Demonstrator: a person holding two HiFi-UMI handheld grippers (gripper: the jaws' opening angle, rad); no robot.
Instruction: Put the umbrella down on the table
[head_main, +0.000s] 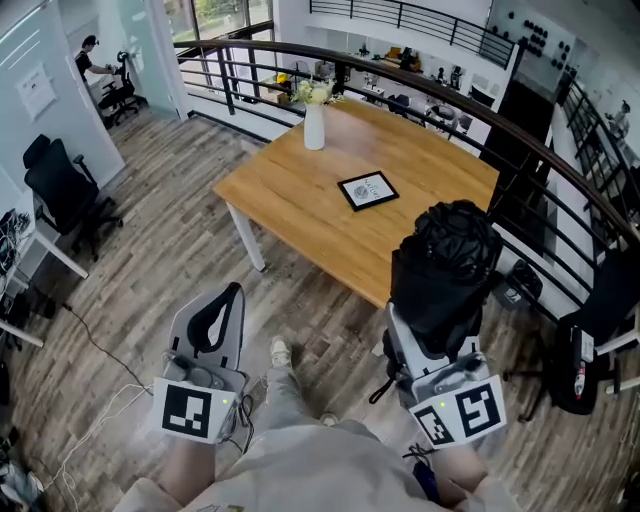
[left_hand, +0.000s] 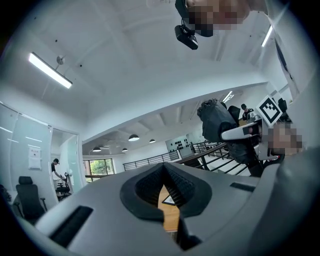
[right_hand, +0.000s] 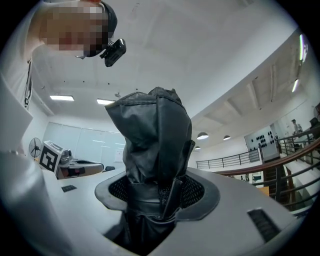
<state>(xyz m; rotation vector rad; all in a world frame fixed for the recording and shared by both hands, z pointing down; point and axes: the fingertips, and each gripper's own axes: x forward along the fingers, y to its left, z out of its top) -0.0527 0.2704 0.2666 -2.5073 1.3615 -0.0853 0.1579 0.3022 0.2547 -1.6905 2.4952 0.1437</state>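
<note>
Wood-look plank floor (head_main: 160, 220) runs through an open mezzanine office fenced by a curved black railing (head_main: 400, 75), and on it stands the rectangular table (head_main: 300, 190), with a smooth, pale, warm wood top and white legs. At its far end a slim white vase (head_main: 314, 125) holds pale flowers (head_main: 314, 92). Near the middle lies a small dark-framed card (head_main: 367, 190), flat and square-edged.

Nothing of the task is finished. The umbrella (head_main: 447, 262) is not on the table; it is held in the air at the table's near right corner, with its top overlapping the table edge in the head view. The right hand-held gripper (head_main: 436, 330) grips it low down, jaws spread wide around the bundle and pads pressed against the cloth. What is left, as I judge it, is to carry it over the bare wood, lower it and let go. The near half of the top looks free enough for that.

The umbrella is a folded compact one, a stubby black bundle of crumpled fabric with a faint sheen. Its pleats are bunched at the top and a strap is cinched round its waist. It will likely slump rather than stand.

The left hand-held gripper (head_main: 232, 295) is closed and empty, with smooth grey shells and ribbed black pads meeting at the tips. It is held over the floor, well apart from the umbrella.
</note>
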